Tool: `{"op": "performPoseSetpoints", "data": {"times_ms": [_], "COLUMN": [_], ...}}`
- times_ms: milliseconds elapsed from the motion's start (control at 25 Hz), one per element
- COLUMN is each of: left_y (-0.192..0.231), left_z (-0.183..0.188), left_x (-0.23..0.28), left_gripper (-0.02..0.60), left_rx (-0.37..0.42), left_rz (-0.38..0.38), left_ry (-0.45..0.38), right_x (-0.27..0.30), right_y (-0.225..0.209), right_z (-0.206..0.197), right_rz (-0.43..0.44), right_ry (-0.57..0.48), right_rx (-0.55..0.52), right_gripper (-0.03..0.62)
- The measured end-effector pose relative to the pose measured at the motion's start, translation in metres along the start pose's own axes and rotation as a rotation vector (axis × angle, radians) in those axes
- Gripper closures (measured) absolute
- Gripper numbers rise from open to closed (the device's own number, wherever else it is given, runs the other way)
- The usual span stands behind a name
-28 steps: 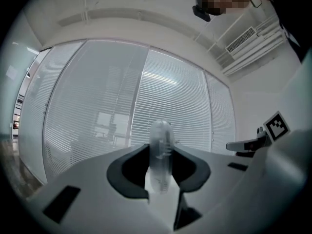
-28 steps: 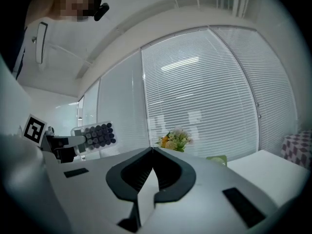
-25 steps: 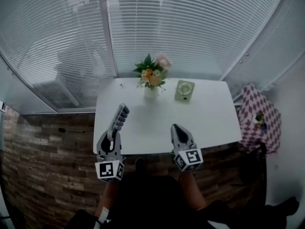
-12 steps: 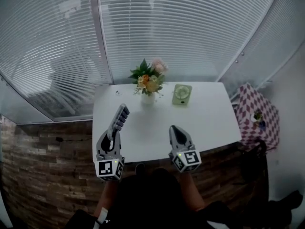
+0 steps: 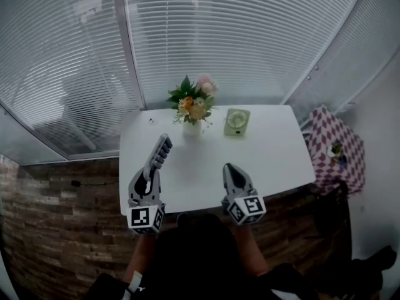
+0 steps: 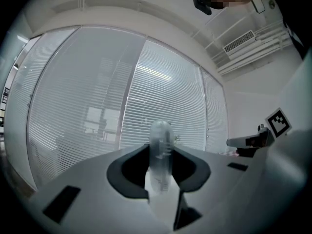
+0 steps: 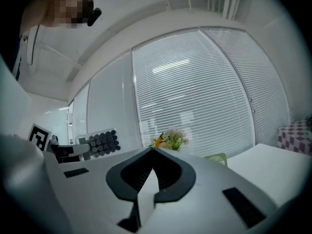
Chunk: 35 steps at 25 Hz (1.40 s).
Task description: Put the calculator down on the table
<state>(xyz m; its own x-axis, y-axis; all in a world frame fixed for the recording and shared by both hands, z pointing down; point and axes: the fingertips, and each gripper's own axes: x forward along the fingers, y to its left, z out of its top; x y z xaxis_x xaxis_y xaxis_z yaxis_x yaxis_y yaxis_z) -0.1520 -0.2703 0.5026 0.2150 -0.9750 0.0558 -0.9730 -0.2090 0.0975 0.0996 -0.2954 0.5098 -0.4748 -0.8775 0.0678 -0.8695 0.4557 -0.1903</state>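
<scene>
Over the white table [image 5: 269, 158], the left gripper [image 5: 147, 179] pinches the grey dark-buttoned calculator [image 5: 158, 155] by its lower end between its fingers; the right gripper [image 5: 230, 170] is closed and empty.

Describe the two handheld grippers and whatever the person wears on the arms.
Both the left gripper and the right gripper have light grey bodies tapering to two jaws, lined black inside. Each carries a white cube with black square markers at its rear. No cables show. The person wears dark clothing, with a pale band at the left wrist.
</scene>
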Motion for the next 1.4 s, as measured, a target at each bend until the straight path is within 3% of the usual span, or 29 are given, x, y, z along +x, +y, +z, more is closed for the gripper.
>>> {"op": "performPoseSetpoints", "data": {"times_ms": [240,440,680,840,920,1040,1160,1400], "left_y": [-0.006,-0.009,0.002,0.002,0.005,0.006,-0.002,-0.009], "left_z": [-0.003,-0.005,-0.011,-0.019,-0.030,-0.045,-0.044,-0.033], "left_x": [0.009,0.014,0.021,0.027,0.027,0.029,0.030,0.032], "left_gripper": [0.480,0.480,0.480,0.480,0.482,0.482,0.482,0.482], "left_rx": [-0.129,-0.413,-0.826,-1.215,-1.353,-1.423,-1.457,-1.439], "left_rz": [-0.087,-0.158,-0.192,-0.189,-0.178,-0.153,-0.179,-0.203], "left_ry": [-0.013,-0.036,-0.075,-0.087,-0.081,-0.041,-0.030,-0.032], "right_x": [0.005,0.010,0.012,0.012,0.013,0.016,0.018,0.023], "right_y": [0.000,-0.002,-0.002,-0.005,-0.003,0.002,0.005,0.006], "right_z": [0.001,-0.003,-0.005,-0.011,-0.012,-0.012,-0.010,-0.013], "right_rz": [0.012,0.012,0.016,0.002,0.006,0.021,0.033,0.033], "right_ry": [-0.001,0.015,0.018,0.034,0.034,0.034,0.030,0.040], "right_rx": [-0.001,0.005,0.005,-0.001,0.000,-0.006,-0.001,-0.001], "right_gripper": [0.588,0.588,0.588,0.588,0.588,0.588,0.588,0.588]}}
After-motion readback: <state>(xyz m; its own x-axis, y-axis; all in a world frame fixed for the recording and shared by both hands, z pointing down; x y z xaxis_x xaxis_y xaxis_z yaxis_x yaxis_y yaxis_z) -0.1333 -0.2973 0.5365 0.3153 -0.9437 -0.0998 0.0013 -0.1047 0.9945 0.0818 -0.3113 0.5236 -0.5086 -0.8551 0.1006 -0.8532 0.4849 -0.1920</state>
